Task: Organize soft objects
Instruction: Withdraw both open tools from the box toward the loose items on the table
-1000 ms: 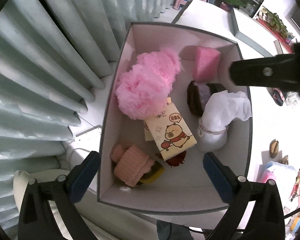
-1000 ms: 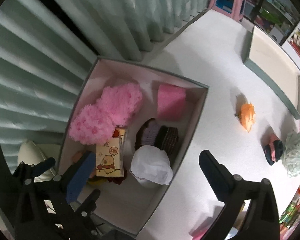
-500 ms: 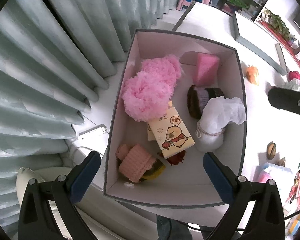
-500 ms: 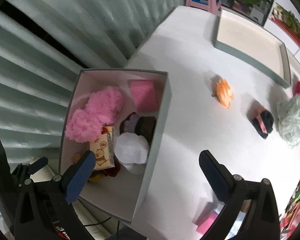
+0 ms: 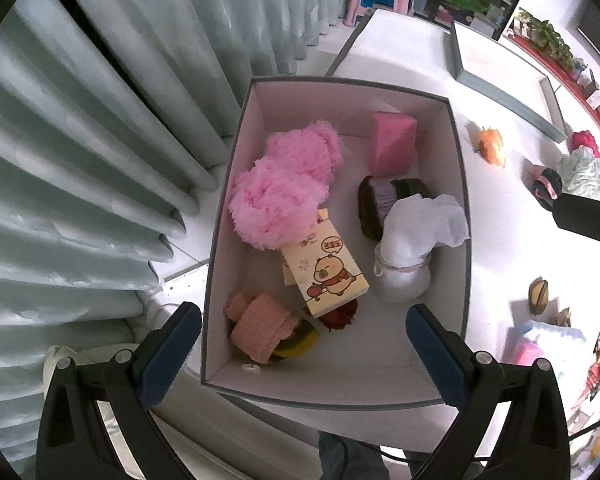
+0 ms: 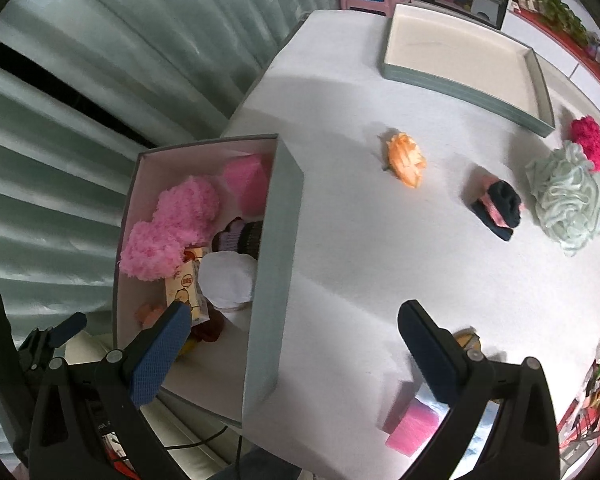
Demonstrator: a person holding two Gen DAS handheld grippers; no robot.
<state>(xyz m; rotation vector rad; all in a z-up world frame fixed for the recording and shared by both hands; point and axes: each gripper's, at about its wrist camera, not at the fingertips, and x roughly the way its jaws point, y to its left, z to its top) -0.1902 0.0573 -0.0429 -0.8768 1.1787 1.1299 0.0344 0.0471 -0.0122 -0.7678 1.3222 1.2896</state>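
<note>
Storage box (image 5: 458, 184): grey rigid card walls, pale matte lining, rectangular, sits at the tabletop (image 6: 360, 248) edge next to the pleated curtain (image 5: 100, 140). Inside:
- two fluffy pink pom-poms (image 5: 284, 188), shaggy yarn, touching each other, left side
- pink sponge block (image 5: 392, 148), angular, far end
- brown/purple ribbed knit roll (image 5: 384, 200), right of centre
- white cloth pouch (image 5: 412, 248), round, tied at the neck with cord, crinkled top, against the right wall
- printed tissue pack (image 5: 324, 272) with cartoon animal, glossy, lying tilted mid-box
- salmon ribbed knit piece (image 5: 260, 324), near-left corner, on top of something yellow/dark

Loose on the tabletop, outside the box:
- orange fabric flower (image 6: 406, 160)
- dark sock bundle (image 6: 498, 210) with pink band
- pale green stringy puff (image 6: 568, 200), touching a magenta pom-pom (image 6: 588, 140)
- pink sponge (image 6: 412, 426), near edge, partly behind the right finger
- shallow grey tray lid (image 6: 460, 84), far side

Left gripper (image 5: 304, 356): jaws wide, nothing held, above the near end of the box, salmon knit just ahead of its left finger.

Right gripper (image 6: 292, 356): jaws wide, nothing held, straddling the box's right wall; loose items well ahead on its right.
</note>
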